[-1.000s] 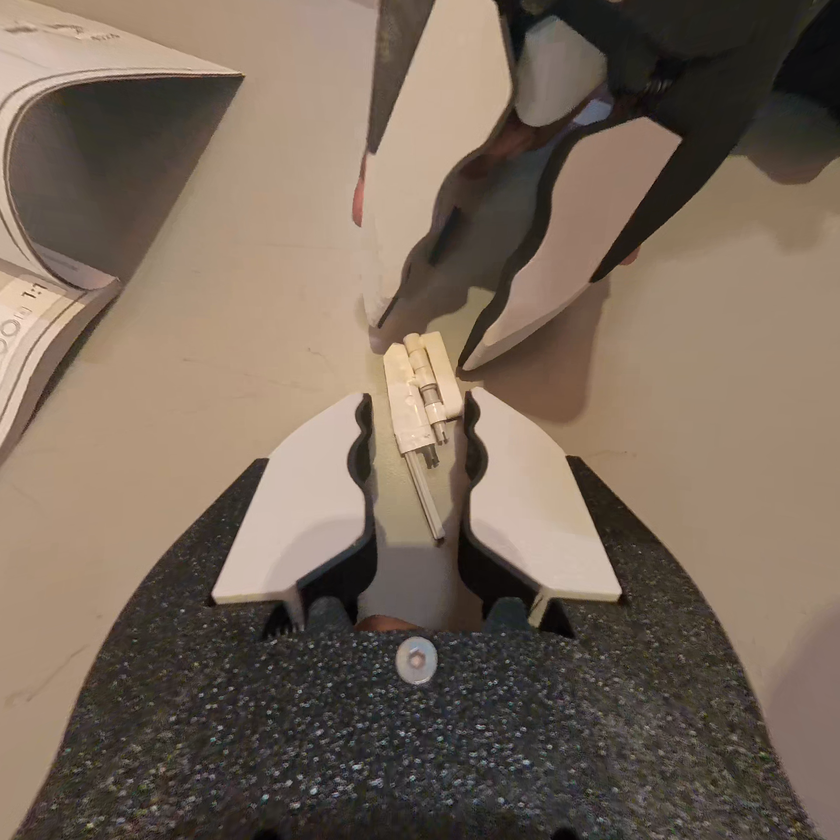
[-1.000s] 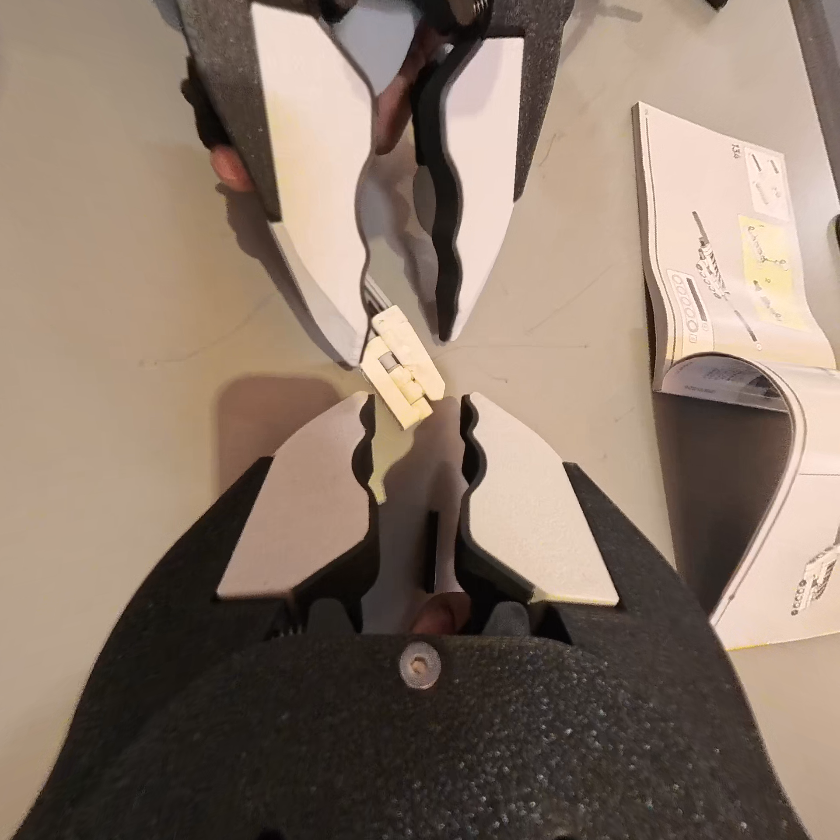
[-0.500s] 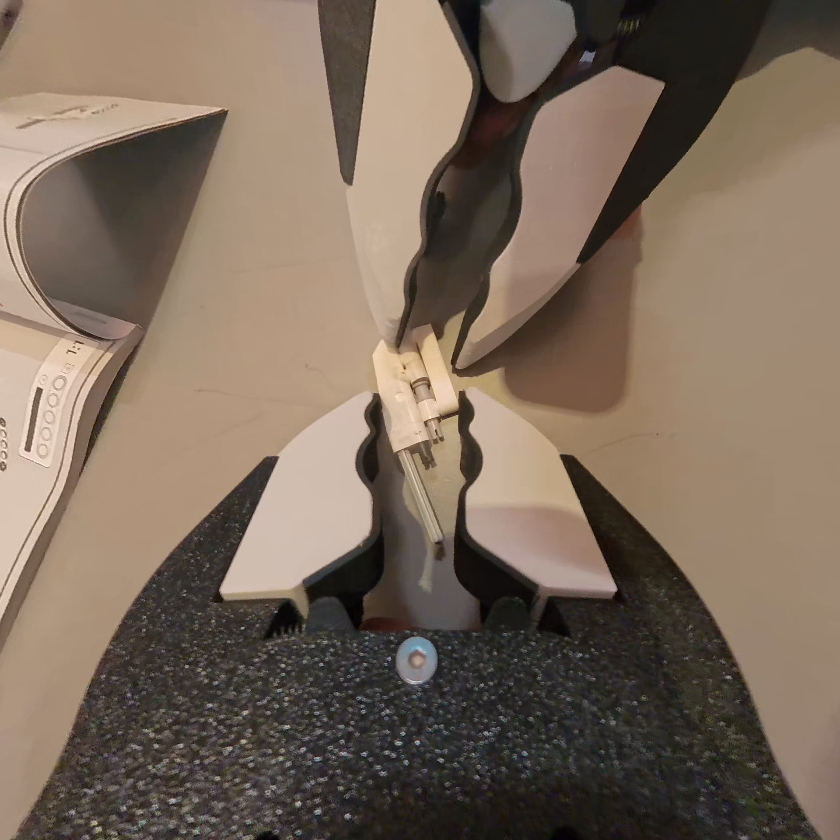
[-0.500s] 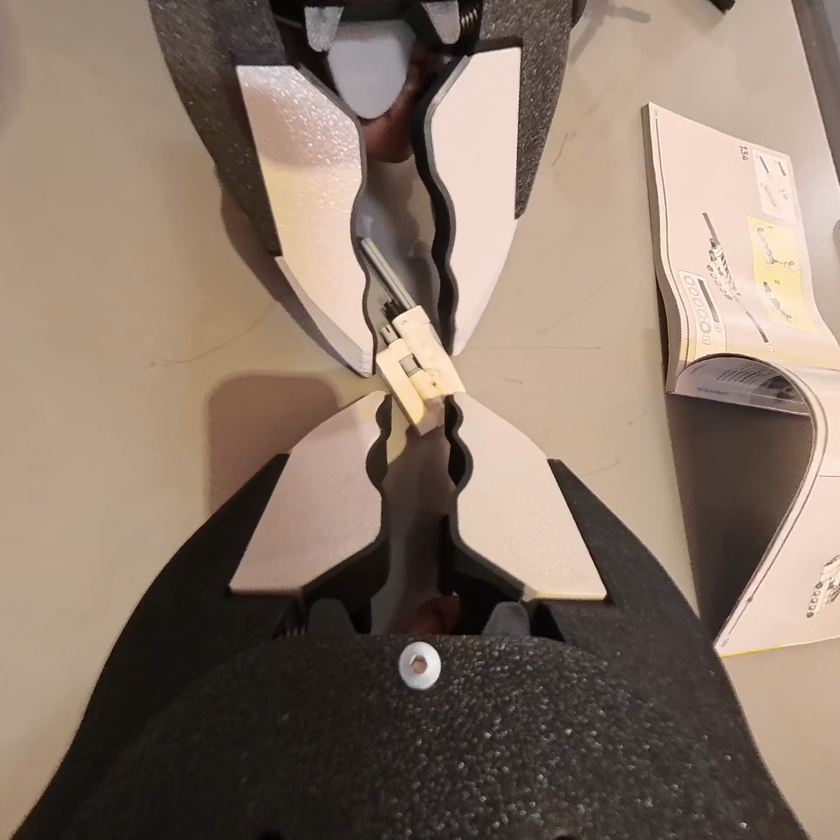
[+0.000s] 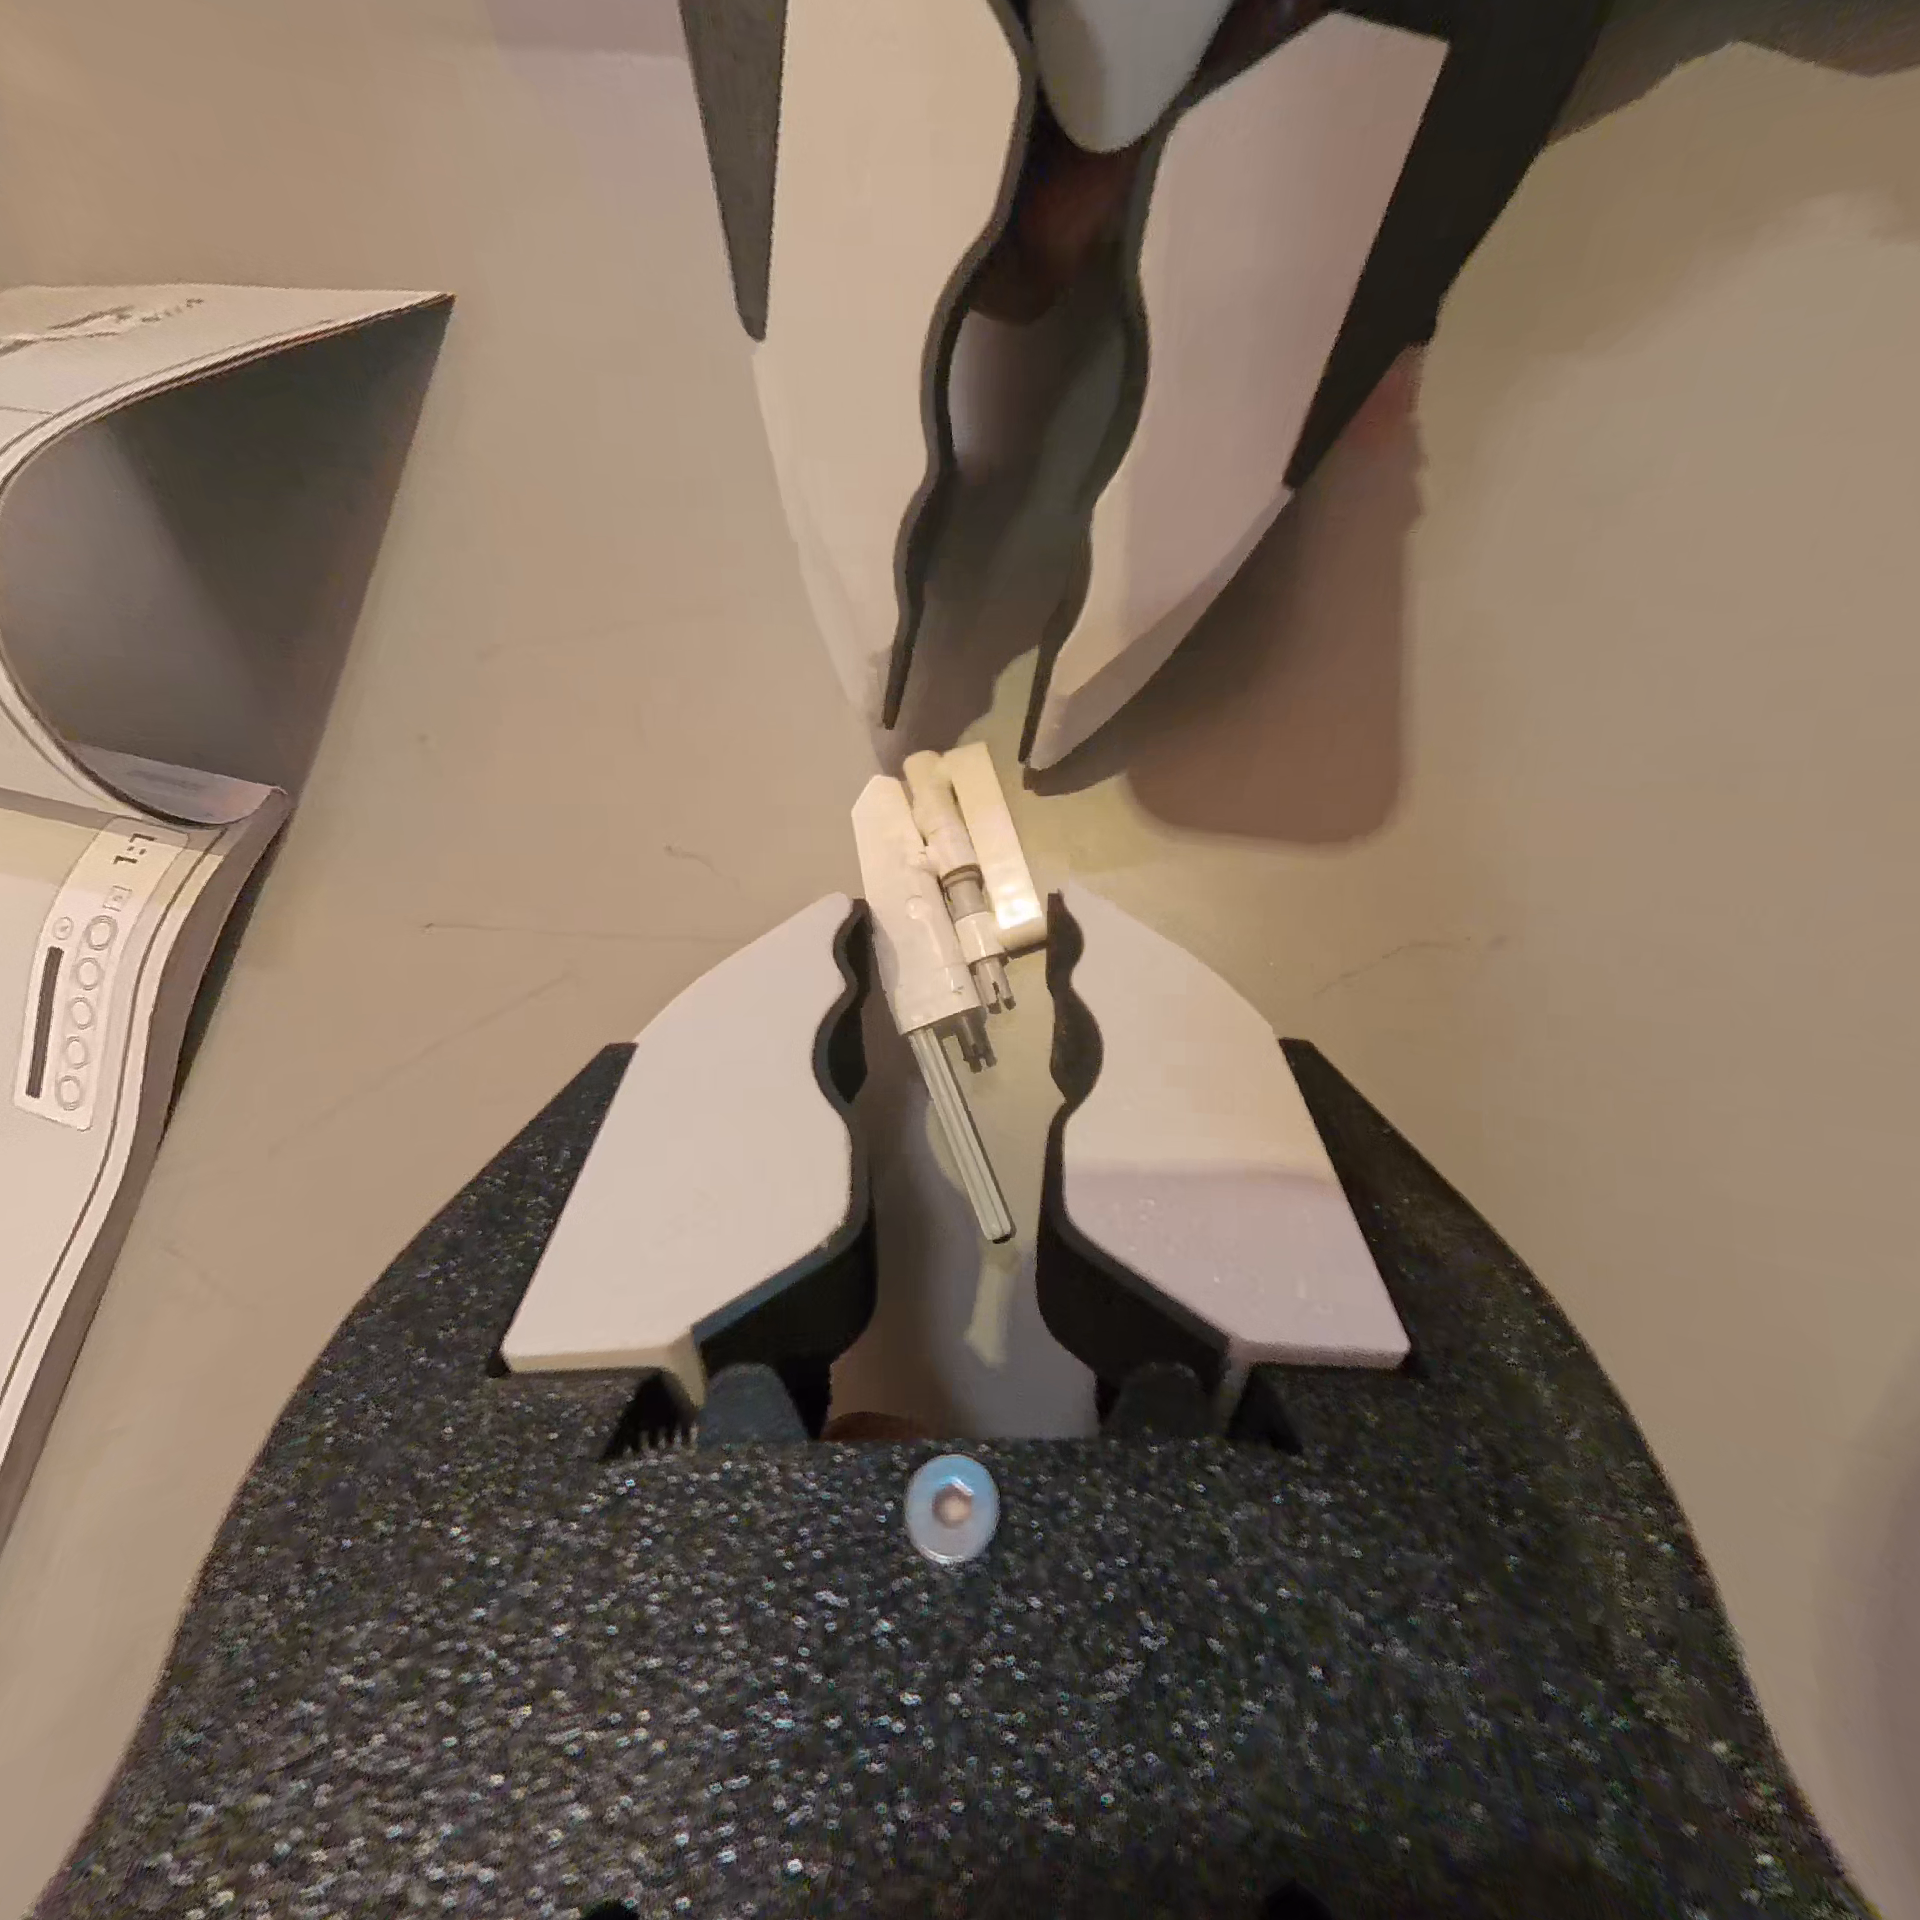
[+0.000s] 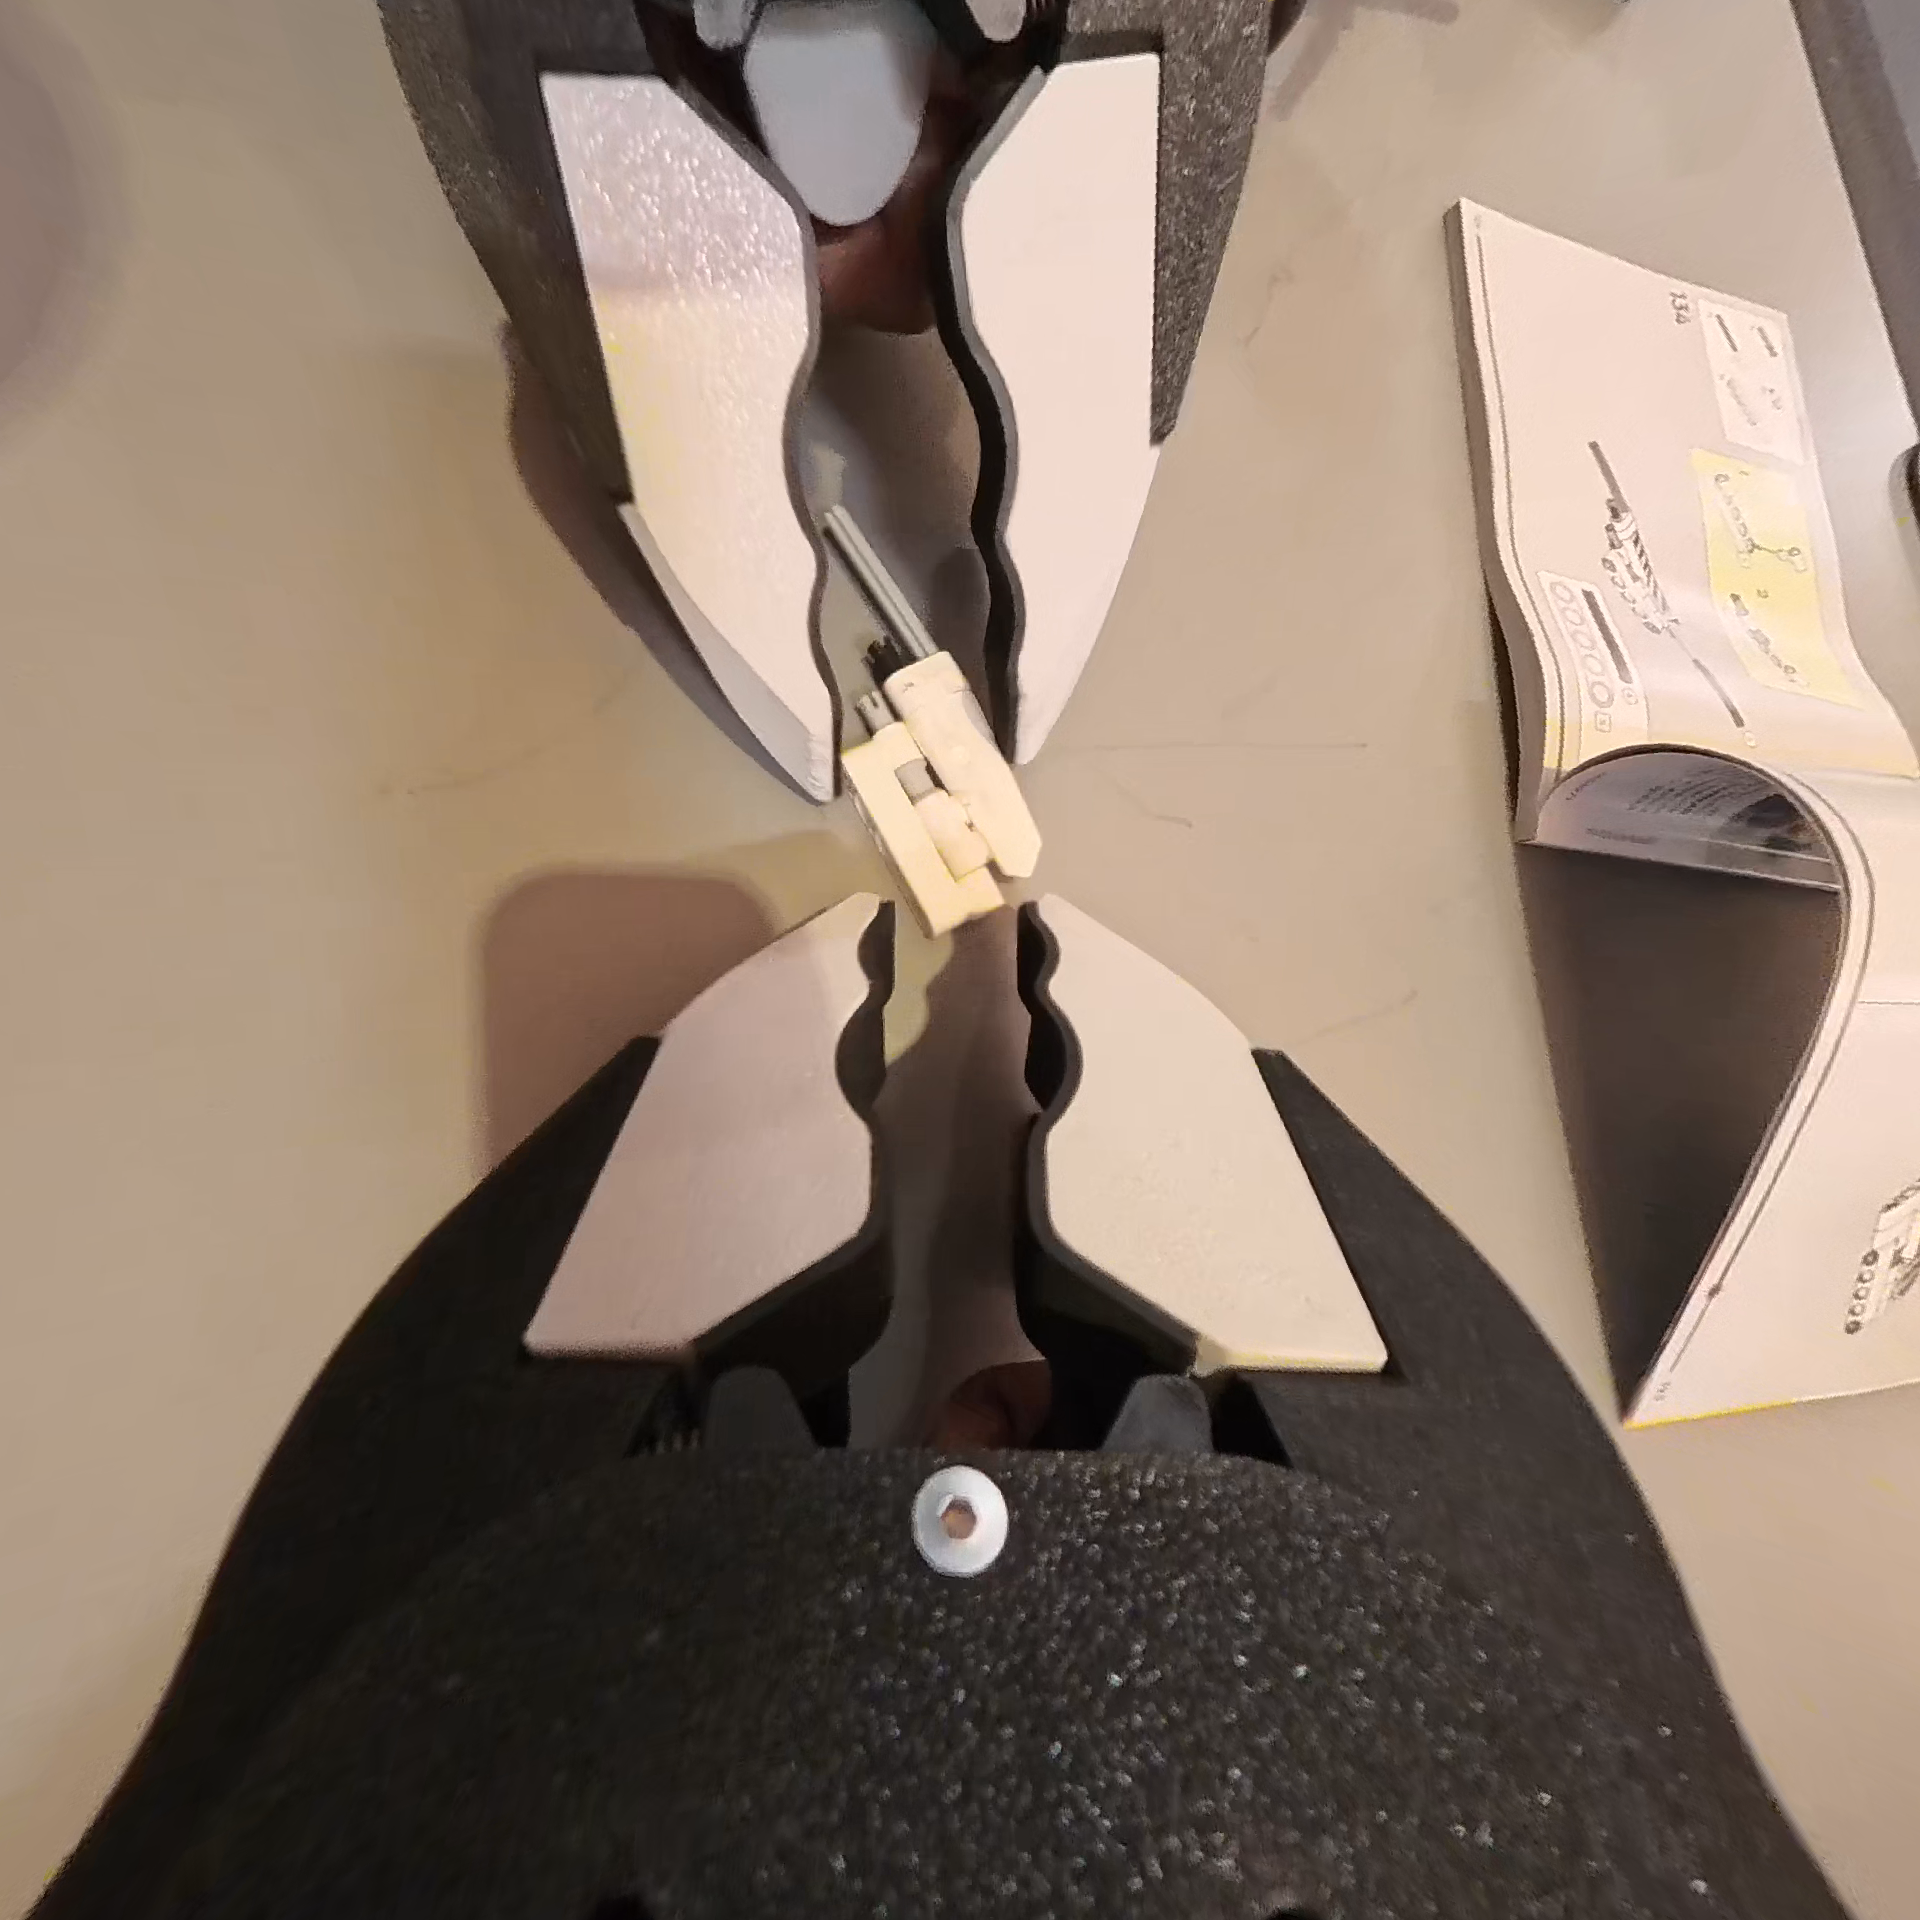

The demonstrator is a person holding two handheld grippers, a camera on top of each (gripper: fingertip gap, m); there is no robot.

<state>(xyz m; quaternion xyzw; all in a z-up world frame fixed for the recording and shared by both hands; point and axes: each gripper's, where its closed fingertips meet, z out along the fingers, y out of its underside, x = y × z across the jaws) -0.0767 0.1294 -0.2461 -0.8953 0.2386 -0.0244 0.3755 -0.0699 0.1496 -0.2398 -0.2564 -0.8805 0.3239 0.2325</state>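
A small assembly of white and cream toy-brick beams (image 5: 920, 914) with a grey axle (image 5: 971, 1143) sticking out of it sits between my left gripper's (image 5: 954, 904) fingertips. Both pads press its sides and hold it a little above the tan table (image 5: 520, 727). The right wrist view shows the same grasp: the left gripper (image 6: 920, 769) comes in from the top, and the assembly (image 6: 945, 800) juts out of its tips. My right gripper (image 6: 956, 909) faces it with its jaws partly apart. The assembly's cream end stands just at its tips, with a gap on each side. The right gripper (image 5: 958, 738) also shows in the left wrist view.
An open instruction booklet (image 5: 94, 935) with curled pages lies on the table to the left in the left wrist view. It lies to the right in the right wrist view (image 6: 1662, 520). A person's fingers show behind each gripper. The grippers are tip to tip, or close to it.
Both grippers narrowed their jaws about a second ago, the left onto the assembly. Half a second ago the right tips overlapped its cream end. They have since drawn back to just beyond it.
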